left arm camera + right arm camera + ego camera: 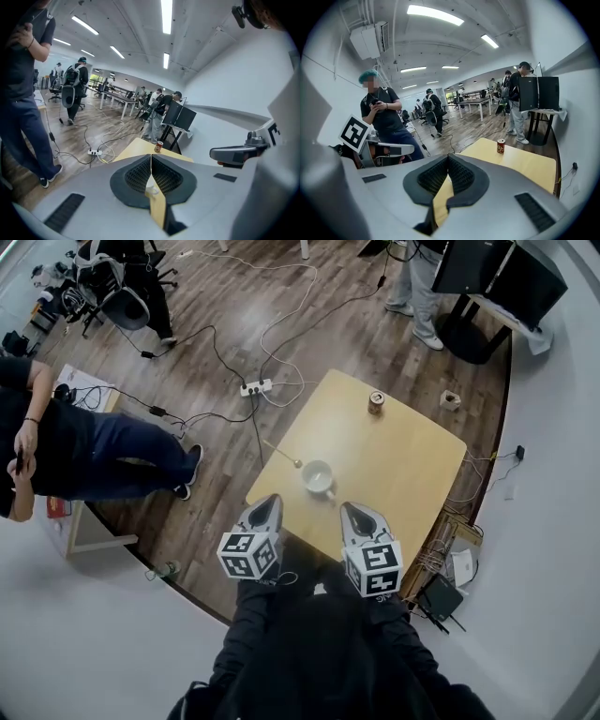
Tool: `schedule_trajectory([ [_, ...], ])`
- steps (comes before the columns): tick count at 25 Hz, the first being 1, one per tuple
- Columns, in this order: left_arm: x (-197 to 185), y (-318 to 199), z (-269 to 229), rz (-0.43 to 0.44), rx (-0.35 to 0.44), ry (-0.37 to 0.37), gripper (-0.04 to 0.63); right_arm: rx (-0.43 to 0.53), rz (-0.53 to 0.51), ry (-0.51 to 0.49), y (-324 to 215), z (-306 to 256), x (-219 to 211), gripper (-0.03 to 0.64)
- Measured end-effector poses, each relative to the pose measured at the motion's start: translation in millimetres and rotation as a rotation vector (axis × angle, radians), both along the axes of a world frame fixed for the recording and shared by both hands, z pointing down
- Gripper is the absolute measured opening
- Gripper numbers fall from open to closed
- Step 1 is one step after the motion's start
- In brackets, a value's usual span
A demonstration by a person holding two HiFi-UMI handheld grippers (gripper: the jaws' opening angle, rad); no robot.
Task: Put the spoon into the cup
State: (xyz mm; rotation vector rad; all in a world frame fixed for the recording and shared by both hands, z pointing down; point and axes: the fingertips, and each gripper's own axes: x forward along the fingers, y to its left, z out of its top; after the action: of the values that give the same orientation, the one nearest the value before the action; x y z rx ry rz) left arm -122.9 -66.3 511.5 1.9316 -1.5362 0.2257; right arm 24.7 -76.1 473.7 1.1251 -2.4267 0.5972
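Both the left gripper and the right gripper are closed tight and empty, hovering low in the head view at the near edge of the pale wooden surface. Just above them stands the white ceramic cup. The slim metal spoon lies just beside it, upper left. This looks like the approach. Next, one gripper must open and settle over the spoon's handle. The small red can further up shows no readable label.
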Motion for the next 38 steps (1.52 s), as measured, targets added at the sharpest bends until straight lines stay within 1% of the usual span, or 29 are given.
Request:
schedule_trajectory([
  [3, -16, -17, 14, -0.003, -0.02, 0.007, 0.034, -0.008, 0.021, 0.017, -16, 7, -6, 0.021],
  [7, -35, -37, 41, -0.002, -0.075, 0.022, 0.034, -0.027, 0.049, 0.036, -35, 15, -12, 0.021],
  [11, -53, -59, 73, -0.004, -0.133, 0.062, 0.034, -0.06, 0.073, 0.068, -51, 34, -21, 0.022],
  [15, -75, -80, 105, -0.026, -0.181, 0.096, 0.035, -0.09, 0.086, 0.104, -70, 52, -34, 0.021],
  [19, -88, -101, 134, -0.029, -0.228, 0.109, 0.035, -0.115, 0.072, 0.125, -89, 71, -52, 0.021],
  [25, -99, -117, 172, -0.033, -0.301, 0.124, 0.035, -0.159, 0.034, 0.145, -108, 97, -76, 0.021],
  [32, -117, -141, 220, -0.057, -0.367, 0.161, 0.035, -0.211, -0.005, 0.165, -138, 134, -105, 0.022],
  [35, -126, -152, 240, -0.08, -0.392, 0.19, 0.035, -0.225, -0.026, 0.166, -152, 145, -119, 0.021],
  [38, -133, -165, 255, -0.108, -0.398, 0.25, 0.035, -0.231, -0.034, 0.167, -165, 152, -128, 0.021],
])
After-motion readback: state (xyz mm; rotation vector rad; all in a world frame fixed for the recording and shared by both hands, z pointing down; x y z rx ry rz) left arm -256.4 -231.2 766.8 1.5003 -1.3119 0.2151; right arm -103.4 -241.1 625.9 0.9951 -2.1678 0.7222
